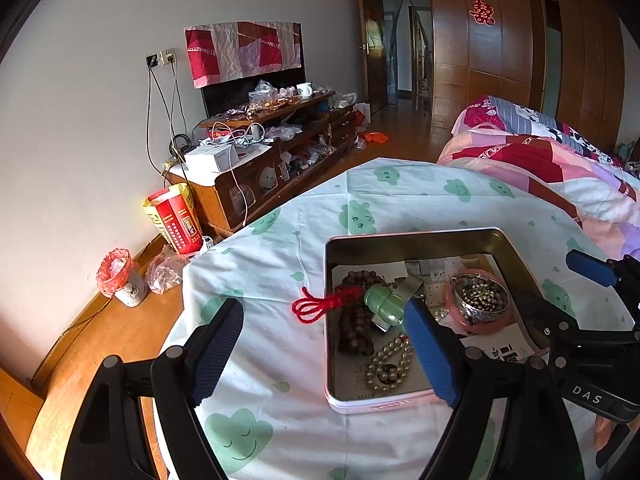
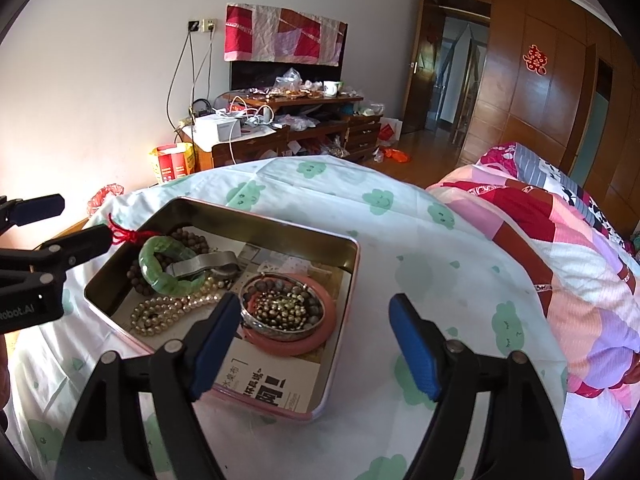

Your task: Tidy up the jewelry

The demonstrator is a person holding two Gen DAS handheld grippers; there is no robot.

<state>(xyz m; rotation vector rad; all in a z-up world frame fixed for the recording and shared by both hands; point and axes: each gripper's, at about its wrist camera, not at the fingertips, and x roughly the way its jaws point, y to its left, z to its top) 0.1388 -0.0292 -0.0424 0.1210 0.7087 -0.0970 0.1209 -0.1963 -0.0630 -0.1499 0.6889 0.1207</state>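
Green jade-look bangle (image 2: pixel 170 266) sits in the tin (image 2: pixel 352 264) on the tabletop, atop wood beads & pearls. It's prob. stiff, slick, brittle, so pinch across the band w/ care. Your left tool (image 1: pixel 324 344) & right tool (image 2: pixel 314 344) are both spread, holding nothing.

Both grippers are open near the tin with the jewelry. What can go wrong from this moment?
1. The red cord hangs over the tin rim; the open left gripper could snag it and drag the brown beads out.
2. The green bangle, metal band and pearl necklace lie piled together, so lifting one may pull another.
3. The right gripper straddles the tin's near edge; a push could slide the tin on the cloth.
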